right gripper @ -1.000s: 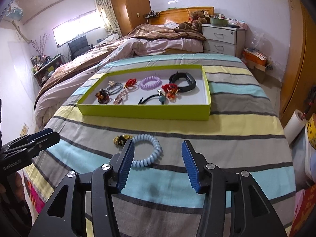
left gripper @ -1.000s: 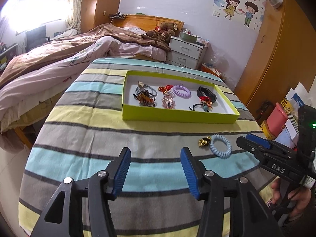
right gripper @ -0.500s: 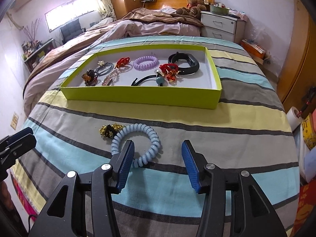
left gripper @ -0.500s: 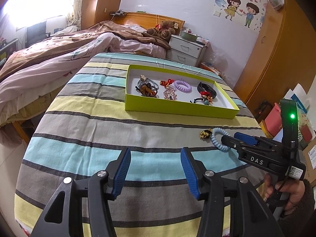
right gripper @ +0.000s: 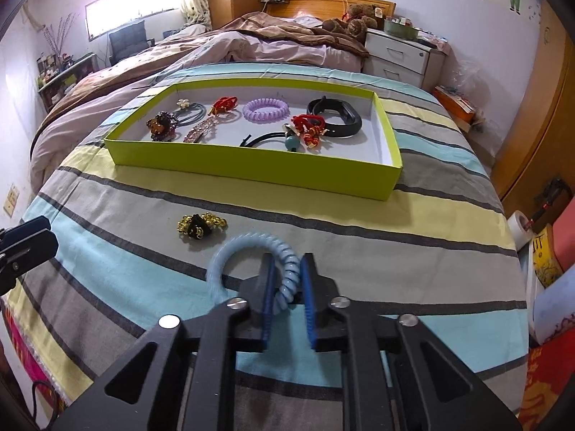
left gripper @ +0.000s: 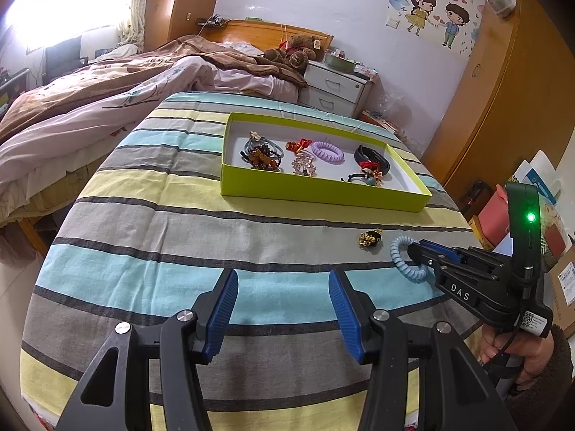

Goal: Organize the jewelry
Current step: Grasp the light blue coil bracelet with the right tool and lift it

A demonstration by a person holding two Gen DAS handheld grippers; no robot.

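Right gripper (right gripper: 287, 276) pinched the blue coil hair tie (right gripper: 251, 251) near the striped bedspread's (right gripper: 413, 251) front edge, gold-and-black clip (right gripper: 199, 228) just beside it, left gripper (left gripper: 282, 309) spread, empty, green tray (right gripper: 251, 168) farther back.

1. Daylight pours from the window (left gripper: 54, 14), blown out to white glare in the left wrist view.
2. Opposite the window, the lime tray (right gripper: 251, 165) casts a soft shadow onto the striped cloth (right gripper: 395, 215).
3. Fisheye bending and dark vignette fill all corners; elsewhere the views stay sharp.
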